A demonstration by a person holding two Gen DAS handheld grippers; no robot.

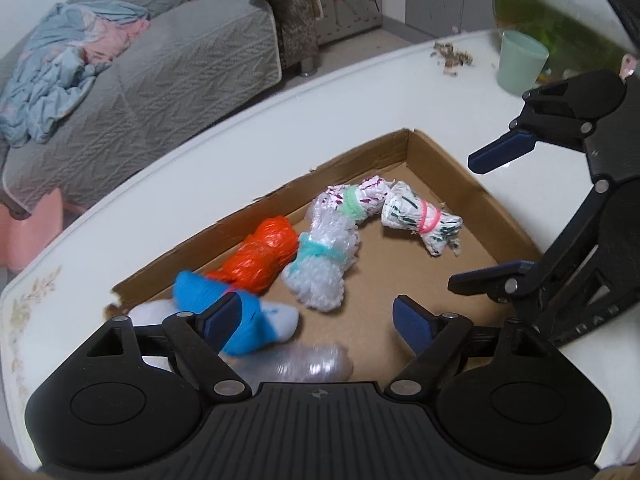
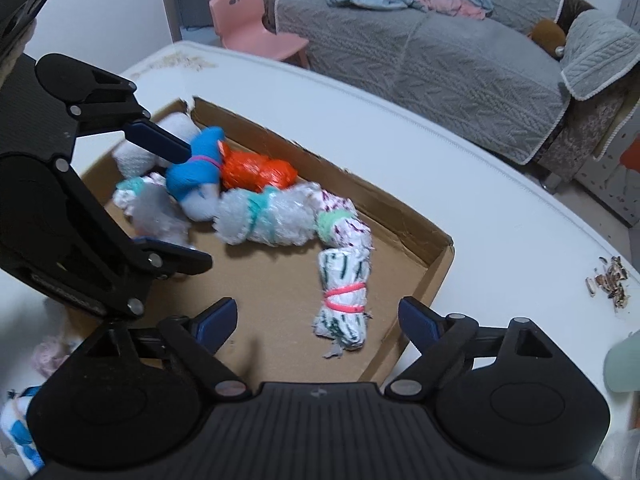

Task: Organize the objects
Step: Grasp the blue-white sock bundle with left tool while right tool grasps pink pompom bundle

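A white table [image 1: 168, 184] before a grey sofa [image 1: 160, 64] carries a cardboard tray [image 2: 420, 240] of banded bag rolls, the orange roll [image 1: 260, 256] at its centre's ten o'clock. Only the left view shows a green cup [image 1: 520, 64] at one o'clock; only the right shows a pink chair [image 2: 252, 20]. The left gripper [image 1: 312, 320] and right gripper [image 2: 316, 320] tilt down over the tray, both released and empty.
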